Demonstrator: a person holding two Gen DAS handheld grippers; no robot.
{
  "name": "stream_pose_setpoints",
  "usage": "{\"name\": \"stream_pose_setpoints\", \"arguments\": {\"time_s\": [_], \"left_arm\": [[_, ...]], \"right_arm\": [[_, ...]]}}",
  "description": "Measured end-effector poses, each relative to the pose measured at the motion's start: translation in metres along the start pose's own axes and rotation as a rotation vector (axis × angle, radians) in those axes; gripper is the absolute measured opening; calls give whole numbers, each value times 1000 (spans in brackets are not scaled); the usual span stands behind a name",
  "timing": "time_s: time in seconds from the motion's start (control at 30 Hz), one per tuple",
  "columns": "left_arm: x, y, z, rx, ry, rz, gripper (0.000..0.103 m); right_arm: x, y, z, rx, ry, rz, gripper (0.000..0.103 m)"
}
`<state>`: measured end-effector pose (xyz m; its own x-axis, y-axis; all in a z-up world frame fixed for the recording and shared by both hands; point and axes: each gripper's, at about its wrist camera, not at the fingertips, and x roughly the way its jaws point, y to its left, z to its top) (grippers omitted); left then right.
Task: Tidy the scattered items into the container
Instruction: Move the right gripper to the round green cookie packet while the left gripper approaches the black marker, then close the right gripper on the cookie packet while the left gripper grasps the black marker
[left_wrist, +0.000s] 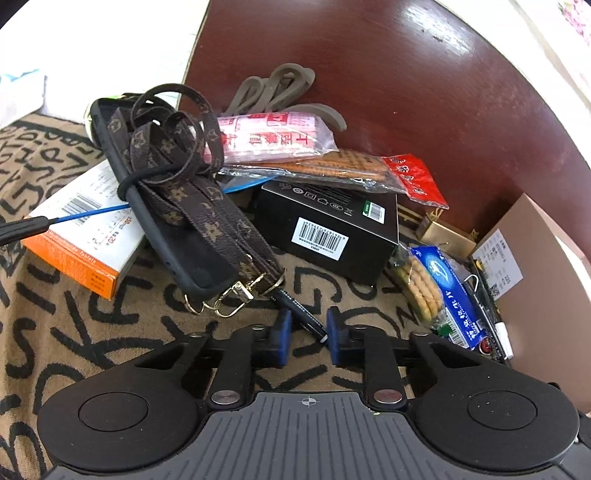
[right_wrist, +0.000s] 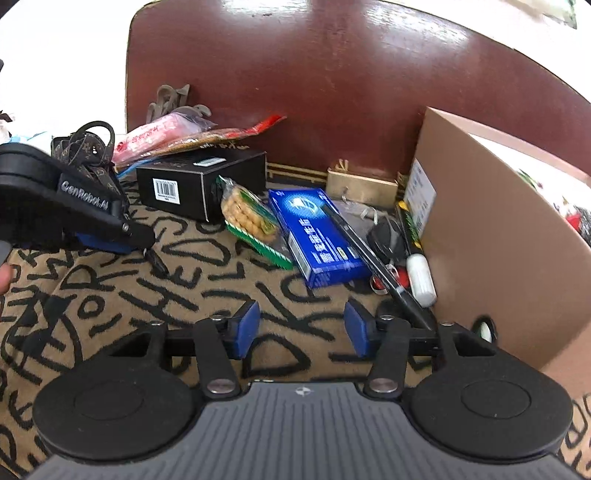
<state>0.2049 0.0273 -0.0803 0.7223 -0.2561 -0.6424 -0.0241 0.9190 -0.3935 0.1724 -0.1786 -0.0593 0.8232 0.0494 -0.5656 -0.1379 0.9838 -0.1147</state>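
My left gripper (left_wrist: 308, 334) is open low over the patterned cloth, its jaws either side of a black pen (left_wrist: 301, 314) that lies between the pads. In the right wrist view the left gripper (right_wrist: 122, 236) sits at the left with the pen tip (right_wrist: 157, 260) poking out below it. My right gripper (right_wrist: 301, 326) is open and empty over the cloth. The cardboard box (right_wrist: 498, 236) stands at the right, also seen in the left wrist view (left_wrist: 543, 273). Scattered items include a black box (left_wrist: 328, 229), a monogram strap on a phone case (left_wrist: 184, 206) and a blue packet (right_wrist: 317, 236).
An orange-white box (left_wrist: 81, 236), pink and red snack packs (left_wrist: 273, 136), a biscuit pack (right_wrist: 251, 218), a black marker (right_wrist: 376, 258), a white tube (right_wrist: 421, 277) and a small gold bag (right_wrist: 362, 184) lie about. A dark red chair back (right_wrist: 332, 92) stands behind.
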Motion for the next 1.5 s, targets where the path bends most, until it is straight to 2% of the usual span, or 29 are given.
{"name": "stream_pose_setpoints", "arguments": {"time_s": [0.1, 0.17, 0.23, 0.3, 0.37, 0.43, 0.47, 0.5, 0.57, 0.67, 0.77, 0.83, 0.87, 0.9, 0.93, 1.07, 1.1, 1.13, 1.3, 1.33, 1.4, 1.43, 1.5], "left_arm": [[-3, -5, -9, 46, 44, -45, 0], [-7, -10, -18, 93, 25, -38, 0], [-10, -12, -21, 98, 17, -34, 0], [-11, -10, -18, 64, 16, -58, 23], [-11, -5, -14, 14, 13, -83, 27], [-11, 0, -10, -40, 6, -103, 49], [-10, 4, -8, -73, 2, -112, 65], [-9, 7, -6, -102, -1, -118, 70], [-1, 9, 0, -140, 3, -117, 70], [9, 5, 5, -132, -6, -81, 72], [19, -3, 10, -110, -20, -25, 72], [25, -11, 12, -64, -23, 18, 68], [26, -15, 12, -26, -21, 56, 57], [27, -19, 11, 9, -21, 97, 31], [26, -20, 10, 27, -24, 117, 28], [11, -1, 3, -36, 4, 42, 9], [8, 2, 0, -39, 13, 41, 0], [4, 5, -5, -32, 20, 51, 0], [-22, 19, -25, -57, 34, -1, 0], [-23, 18, -27, -64, 33, -5, 4], [-24, 15, -27, -81, 28, -14, 21], [-24, 14, -25, -93, 28, -21, 23], [-24, 10, -22, -94, 23, -25, 32]], "right_arm": [[4, 8, 6, -25, -20, 12, 54], [8, 13, 10, -52, -32, 15, 53], [11, 20, 13, -85, -47, 17, 53], [14, 24, 17, -106, -61, 27, 52], [16, 27, 20, -116, -78, 36, 52], [16, 29, 22, -127, -95, 39, 52], [17, 29, 23, -131, -99, 43, 52], [19, 30, 24, -134, -100, 46, 52], [24, 31, 26, -139, -96, 47, 52], [29, 32, 31, -138, -105, 54, 51], [34, 32, 33, -137, -98, 71, 36], [35, 32, 32, -137, -93, 75, 35], [34, 32, 32, -142, -94, 75, 35], [32, 33, 31, -147, -96, 74, 34], [30, 33, 30, -150, -97, 74, 34], [20, 33, 23, -143, -95, 86, 33], [16, 34, 22, -141, -95, 89, 33], [13, 34, 20, -138, -94, 91, 33], [-8, 33, 10, -129, -90, 111, 31], [-11, 33, 8, -130, -89, 112, 31], [-15, 34, 6, -132, -87, 110, 31], [-16, 34, 6, -135, -84, 108, 31], [-18, 35, 5, -146, -77, 113, 32]]}}
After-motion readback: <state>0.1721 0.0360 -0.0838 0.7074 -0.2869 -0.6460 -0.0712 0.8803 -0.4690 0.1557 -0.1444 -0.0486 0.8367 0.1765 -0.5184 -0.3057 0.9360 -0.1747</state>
